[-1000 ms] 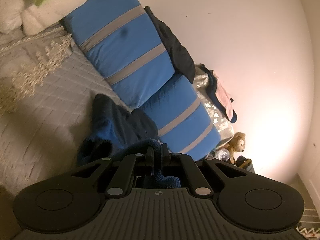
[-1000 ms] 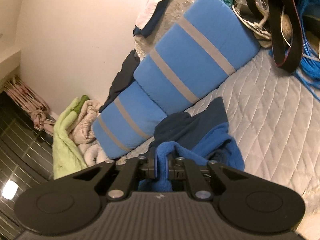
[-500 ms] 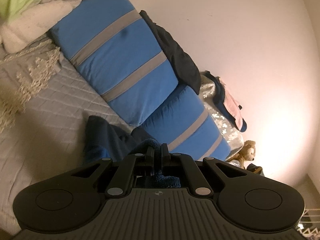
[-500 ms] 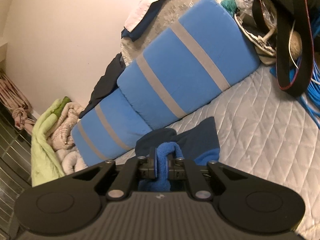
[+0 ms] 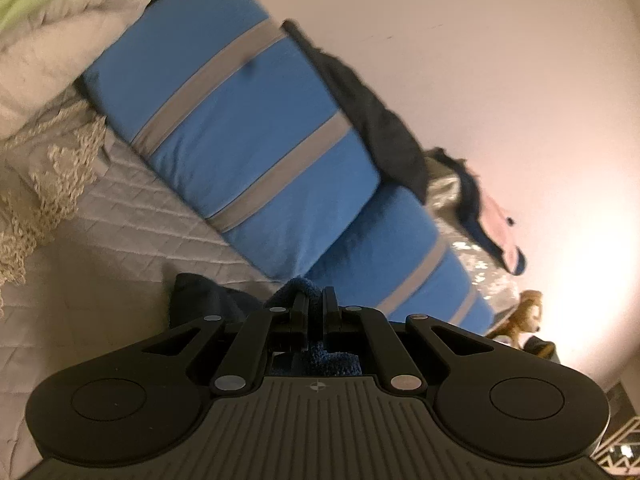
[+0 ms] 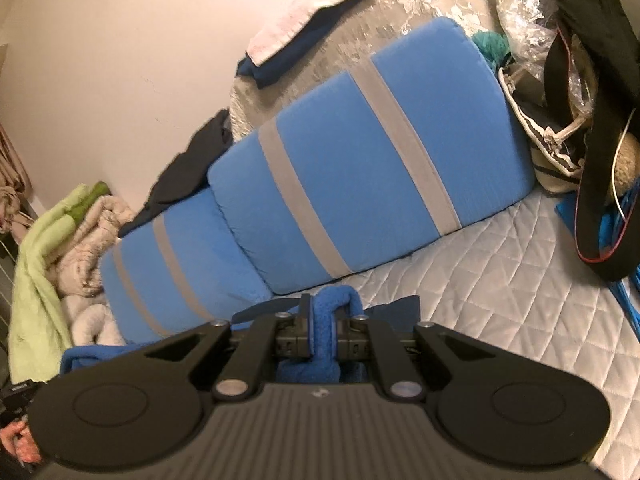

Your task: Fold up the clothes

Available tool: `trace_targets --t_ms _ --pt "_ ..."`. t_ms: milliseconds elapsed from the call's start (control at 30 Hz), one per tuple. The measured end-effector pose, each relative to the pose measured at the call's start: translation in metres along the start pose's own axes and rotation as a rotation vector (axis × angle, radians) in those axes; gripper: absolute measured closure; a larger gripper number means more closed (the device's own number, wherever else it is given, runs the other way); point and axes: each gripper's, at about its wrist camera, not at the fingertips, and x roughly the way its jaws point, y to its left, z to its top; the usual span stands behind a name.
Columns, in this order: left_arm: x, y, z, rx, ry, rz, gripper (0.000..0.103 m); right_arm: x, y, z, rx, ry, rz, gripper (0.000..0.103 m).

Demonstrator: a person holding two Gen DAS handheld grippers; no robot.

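The left gripper (image 5: 313, 300) is pressed nearly together, pinching a fold of the blue fleece garment (image 5: 298, 286). The right gripper (image 6: 322, 320) pinches a thicker fold of it (image 6: 334, 300), above the near quilted bed cover (image 6: 500, 280).

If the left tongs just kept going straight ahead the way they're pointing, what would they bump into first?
Probably the blue striped cushion leaning at the wall. The left tongs, shut on the blue fleece garment, point straight at its lower edge, though depth is hard to judge.
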Motion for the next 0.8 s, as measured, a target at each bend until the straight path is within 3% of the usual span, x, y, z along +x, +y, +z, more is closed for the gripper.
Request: trace_targets --t_ms 467,800 --pt "0.097 0.043 0.015 -0.059 0.074 0.168 0.097 0.095 -0.030 -0.005 0.006 0.069 -0.105 0.095" --pt "0.137 0.047 0.028 -0.044 0.079 0.216 0.097 0.151 -0.044 -0.004 0.002 0.091 -0.155 0.095"
